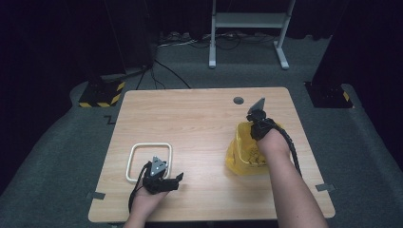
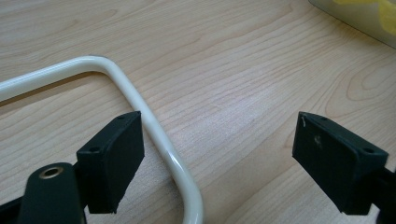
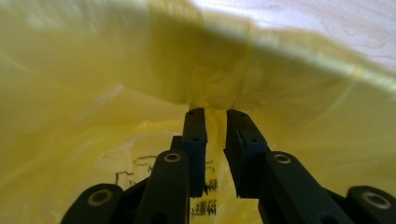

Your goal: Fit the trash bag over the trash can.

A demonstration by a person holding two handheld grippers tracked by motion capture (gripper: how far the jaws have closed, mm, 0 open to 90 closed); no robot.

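A yellow plastic bag [image 1: 242, 153] stands open on the right side of the wooden table [image 1: 190, 118]. My right gripper [image 1: 257, 127] reaches down into its mouth. In the right gripper view the jaws [image 3: 215, 114] stand close together, and a puckered fold of the yellow bag [image 3: 93, 70] is pinched between their tips. A white rounded wire frame [image 1: 134, 151] lies flat at the front left. My left gripper [image 1: 177, 179] rests low beside it, wide open. In the left gripper view the frame's tube [image 2: 154, 130] runs just inside the left pad, with nothing gripped by my left gripper [image 2: 217, 123].
A round cable hole [image 1: 238, 100] is cut into the table near its far edge. Beyond the table are a white stand's legs [image 1: 247, 28], loose cables on the carpet, and a hazard-striped base [image 1: 100, 95] at the left.
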